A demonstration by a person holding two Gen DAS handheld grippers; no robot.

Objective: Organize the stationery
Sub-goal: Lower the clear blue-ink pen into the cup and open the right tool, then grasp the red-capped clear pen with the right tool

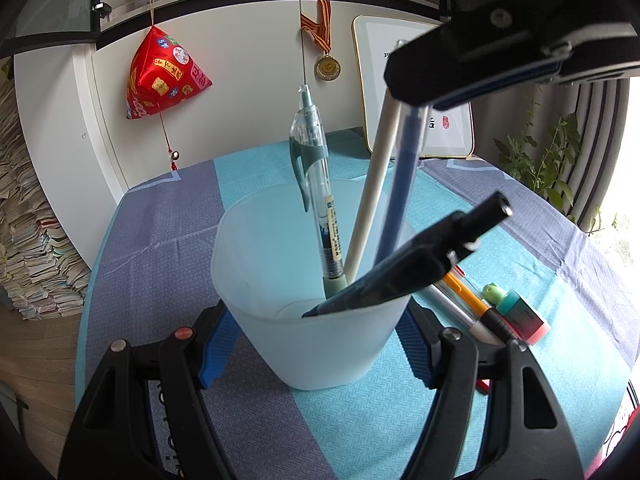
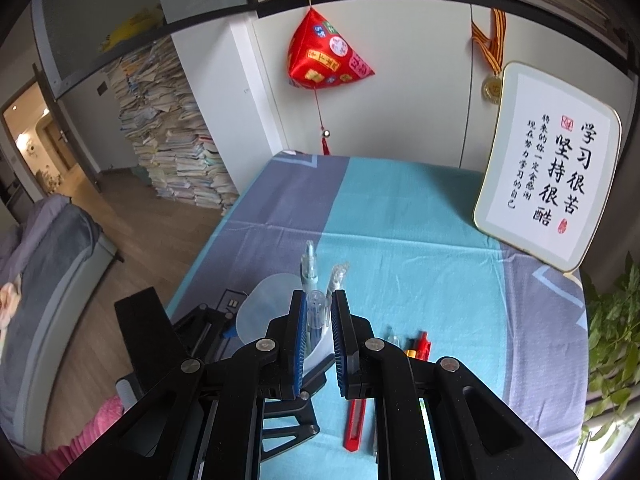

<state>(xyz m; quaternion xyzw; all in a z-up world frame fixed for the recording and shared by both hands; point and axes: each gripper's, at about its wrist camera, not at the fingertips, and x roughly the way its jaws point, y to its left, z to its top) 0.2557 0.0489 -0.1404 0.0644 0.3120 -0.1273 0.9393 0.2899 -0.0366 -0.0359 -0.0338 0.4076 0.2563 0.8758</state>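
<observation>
A frosted translucent cup (image 1: 320,344) stands on the blue striped tablecloth, and my left gripper (image 1: 316,344) is shut on it, blue pads pressed to both sides. Inside lean a clear teal-grip pen (image 1: 316,184), a white pen (image 1: 372,192), a blue pen (image 1: 400,192) and a black pen (image 1: 400,276). My right gripper (image 1: 420,100) hangs above the cup. In the right wrist view it (image 2: 320,296) is shut on the blue pen's clear top (image 2: 316,308), the cup (image 2: 264,304) below. The white pen runs close beside; whether it is gripped too I cannot tell.
Several loose pens (image 1: 472,308) and a green-and-pink correction tape (image 1: 520,316) lie right of the cup. A red utility knife (image 2: 354,420) lies near the front. A framed calligraphy board (image 2: 548,184) leans at the back right, with a plant (image 2: 612,352) beyond the table's right edge.
</observation>
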